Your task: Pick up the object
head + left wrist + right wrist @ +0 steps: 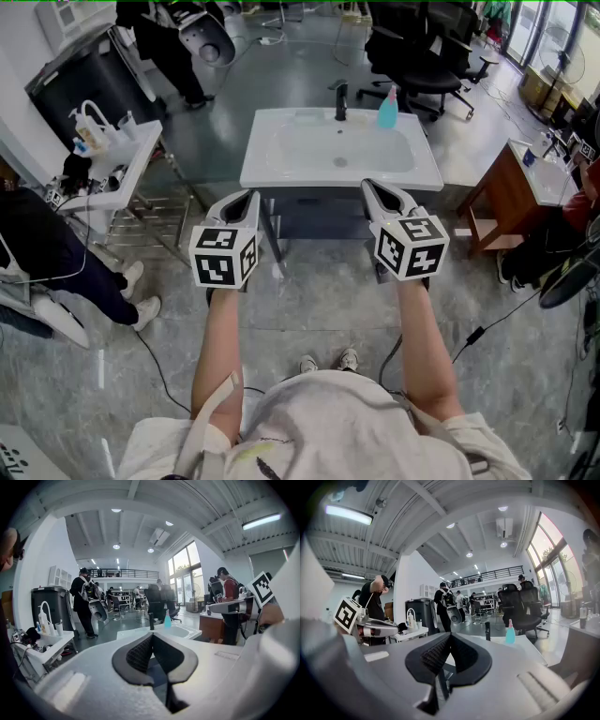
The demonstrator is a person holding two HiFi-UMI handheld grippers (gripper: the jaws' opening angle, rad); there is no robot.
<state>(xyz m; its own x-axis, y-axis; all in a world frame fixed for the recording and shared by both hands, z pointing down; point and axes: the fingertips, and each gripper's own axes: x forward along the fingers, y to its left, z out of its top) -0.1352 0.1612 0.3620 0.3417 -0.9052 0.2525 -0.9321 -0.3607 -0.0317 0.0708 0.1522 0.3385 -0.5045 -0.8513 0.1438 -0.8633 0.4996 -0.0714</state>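
While both pairs of jaws sit pressed together on nothing, the left gripper point(246, 198) and right gripper point(373, 188) hang short of the white sink point(281, 176), where the likely object, a blue bottle point(387, 110), stands untouched beside the faucet point(341, 99), so the whole pickup remains.

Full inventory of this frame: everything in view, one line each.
sink: 1, white, centre, ahead of both tongs
faucet: 1, black, sink's back rim
bottle: 1, blue, right of faucet
office chairs: count unclear, black, beyond sink
side table: 1, white, left, holds bottles
cabinet: 1, brown wood, right
bystanders: at least 2, dark clothes, left and top left
left tongs: 1, white, black pads, shut, empty
right tongs: 1, same, shut, empty
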